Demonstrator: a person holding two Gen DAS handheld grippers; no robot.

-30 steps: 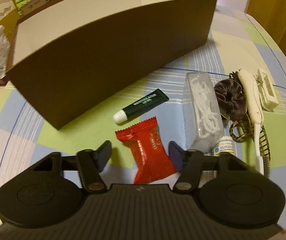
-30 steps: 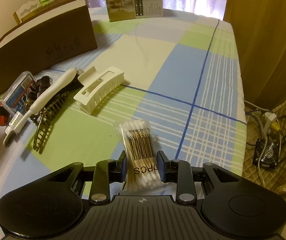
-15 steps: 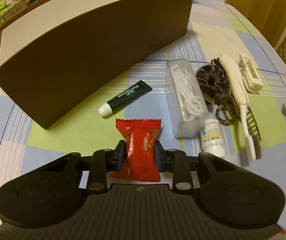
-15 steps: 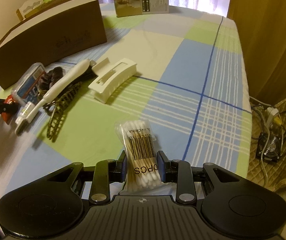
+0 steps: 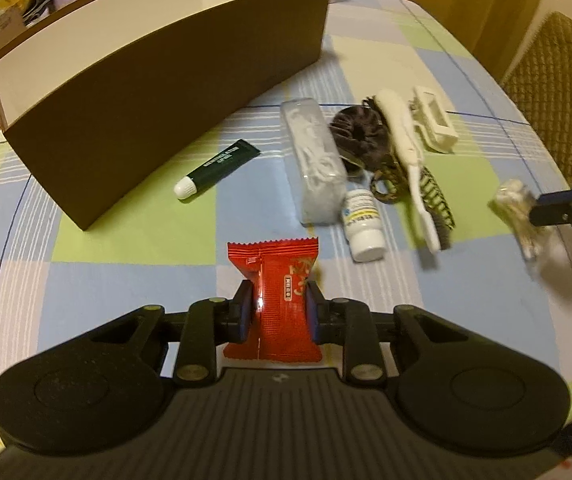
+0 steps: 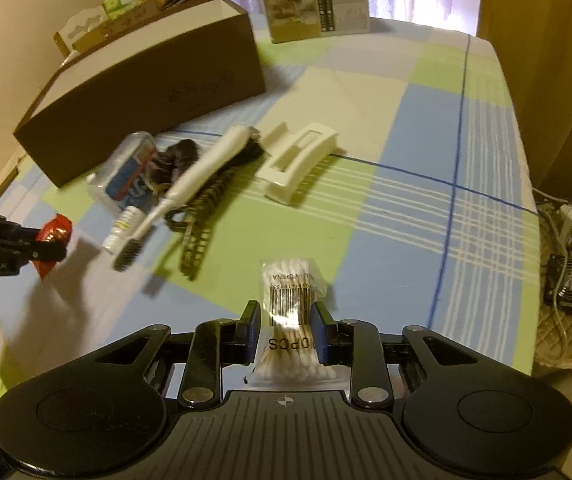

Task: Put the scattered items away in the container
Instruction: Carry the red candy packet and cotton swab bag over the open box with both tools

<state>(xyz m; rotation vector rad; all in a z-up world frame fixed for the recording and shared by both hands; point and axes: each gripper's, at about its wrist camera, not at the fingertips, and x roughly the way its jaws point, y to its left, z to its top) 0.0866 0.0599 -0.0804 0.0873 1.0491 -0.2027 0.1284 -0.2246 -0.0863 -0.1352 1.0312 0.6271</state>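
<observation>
Clamping a red snack packet (image 5: 274, 300), the jaws of my left gripper (image 5: 278, 312) pinch its middle, and the packet hangs above the checked cloth of the bench (image 5: 126, 280). My right gripper (image 6: 284, 332) has its jaws pressed together on a clear bag of cotton swabs (image 6: 289, 320), also held off the cloth.

Ahead of the left gripper lies a small white bottle (image 5: 363, 224) on its side, touching the end of a clear floss-pick case (image 5: 313, 160). Just beside the case sit a dark scrunchie (image 5: 359, 134), a white toothbrush (image 5: 405, 156) laid across a brown hair claw (image 5: 437, 204), and a white hair clip (image 5: 433, 124) at the far edge of that cluster. A dark green tube (image 5: 218, 170) with a white cap lies apart, close to the wall of the brown box (image 5: 158, 68), the container, which stands open-topped with a white inside. In the right wrist view a printed carton (image 6: 313, 4) stands at the bench's far end.
</observation>
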